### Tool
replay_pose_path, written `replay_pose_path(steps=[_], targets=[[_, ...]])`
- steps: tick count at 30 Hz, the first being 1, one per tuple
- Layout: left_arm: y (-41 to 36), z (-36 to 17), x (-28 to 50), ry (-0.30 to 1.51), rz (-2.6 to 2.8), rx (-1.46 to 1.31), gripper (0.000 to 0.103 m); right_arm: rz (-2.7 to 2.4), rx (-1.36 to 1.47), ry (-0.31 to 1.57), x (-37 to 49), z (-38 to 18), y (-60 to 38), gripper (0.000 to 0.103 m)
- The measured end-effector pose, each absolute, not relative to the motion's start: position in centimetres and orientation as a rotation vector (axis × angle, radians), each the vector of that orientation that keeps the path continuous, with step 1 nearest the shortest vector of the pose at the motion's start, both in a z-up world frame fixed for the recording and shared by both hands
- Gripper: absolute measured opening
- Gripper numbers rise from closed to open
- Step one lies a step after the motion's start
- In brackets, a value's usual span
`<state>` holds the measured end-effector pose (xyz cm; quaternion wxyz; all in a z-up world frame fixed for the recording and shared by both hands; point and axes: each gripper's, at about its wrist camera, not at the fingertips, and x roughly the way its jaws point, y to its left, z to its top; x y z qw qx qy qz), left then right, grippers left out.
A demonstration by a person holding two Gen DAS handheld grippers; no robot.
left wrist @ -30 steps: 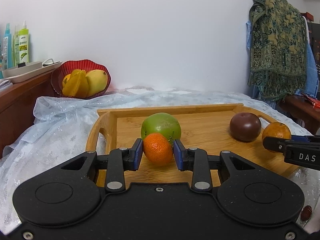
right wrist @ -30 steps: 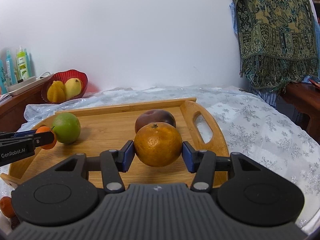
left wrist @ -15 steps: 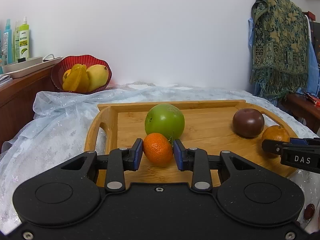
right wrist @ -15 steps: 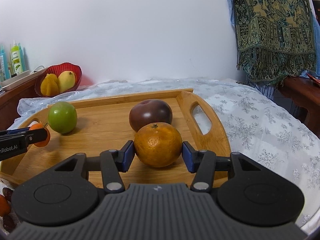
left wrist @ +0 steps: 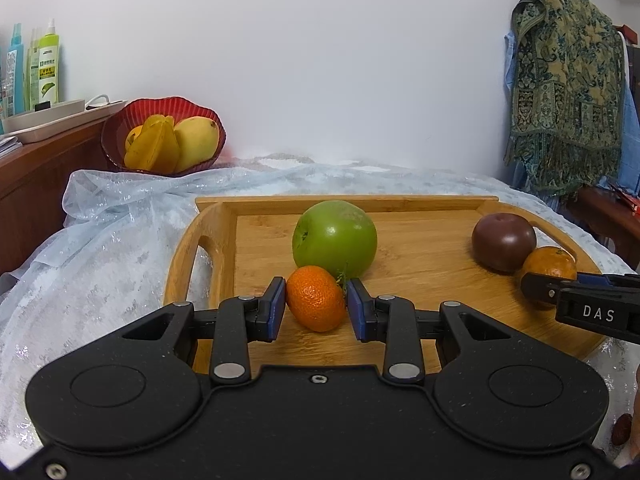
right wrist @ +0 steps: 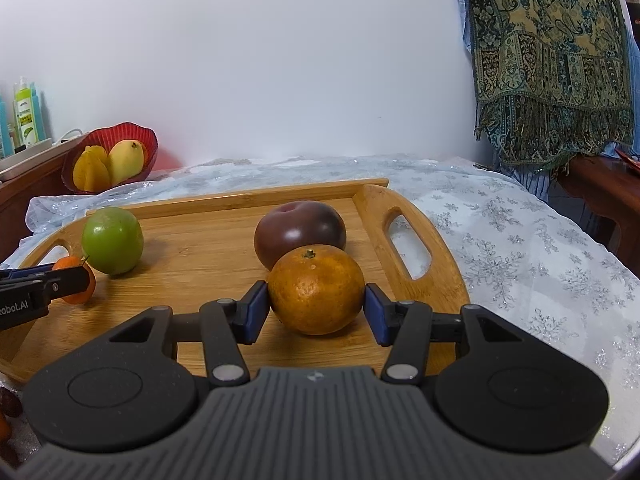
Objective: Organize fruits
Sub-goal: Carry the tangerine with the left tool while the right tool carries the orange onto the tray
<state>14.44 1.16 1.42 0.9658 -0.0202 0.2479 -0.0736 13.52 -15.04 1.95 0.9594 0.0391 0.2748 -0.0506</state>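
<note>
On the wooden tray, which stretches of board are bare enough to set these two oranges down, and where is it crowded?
Bare board runs down the middle of the wooden tray, between the green apple and the dark purple fruit, and along the back rim. It is crowded at both ends: the small orange in the left gripper by the apple, the large orange in the right gripper against the purple fruit.

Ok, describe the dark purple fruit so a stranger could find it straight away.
Find the wooden tray on the white tablecloth. Near its right handle lies the dark purple fruit, just behind the big orange. It is the only dark, glossy fruit there; the rest are green or orange.
</note>
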Motion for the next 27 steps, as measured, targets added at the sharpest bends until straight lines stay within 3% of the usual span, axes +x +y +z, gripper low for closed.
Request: replay_pose_path(steps=[27], targets=[[0.89, 1.23, 14.26, 0.508, -0.147, -0.020, 0.032, -0.100, 0.082, 0.564, 13.40, 2.06, -15.14, 0.056]])
